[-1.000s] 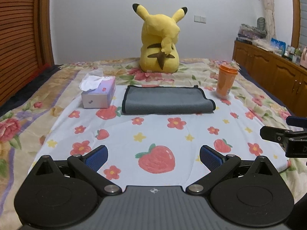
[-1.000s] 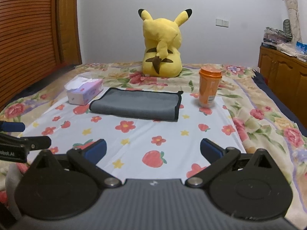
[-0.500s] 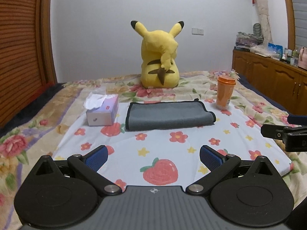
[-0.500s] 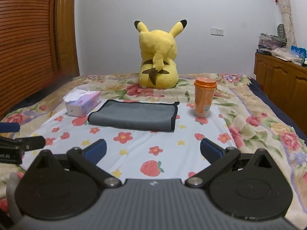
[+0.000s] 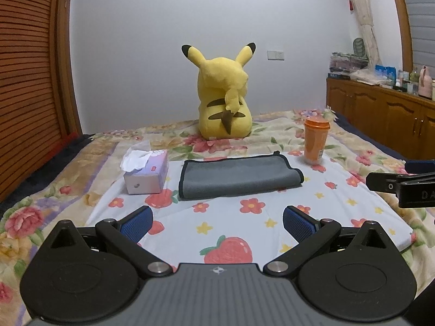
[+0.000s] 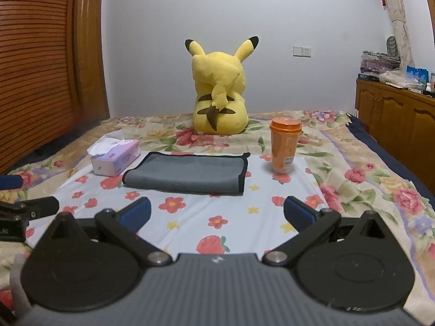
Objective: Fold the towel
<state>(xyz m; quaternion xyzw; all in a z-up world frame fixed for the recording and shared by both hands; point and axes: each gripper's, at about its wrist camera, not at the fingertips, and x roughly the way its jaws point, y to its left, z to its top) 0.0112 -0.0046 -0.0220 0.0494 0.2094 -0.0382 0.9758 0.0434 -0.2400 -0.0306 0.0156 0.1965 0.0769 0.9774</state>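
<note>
The gray towel (image 5: 239, 176) lies folded at mid-frame on the strawberry-print sheet (image 5: 233, 225) of the bed, between a tissue box (image 5: 145, 174) at left and an orange cup (image 5: 315, 142) at right. The left gripper (image 5: 216, 221) and right gripper (image 6: 216, 212) are released, holding nothing, well short of it.

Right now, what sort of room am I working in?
Most likely a bedroom. The grey towel lies on a bed covered by a floral blanket, a yellow plush toy sits at the far end, and a wooden cabinet piled with household items lines the right wall.
</note>
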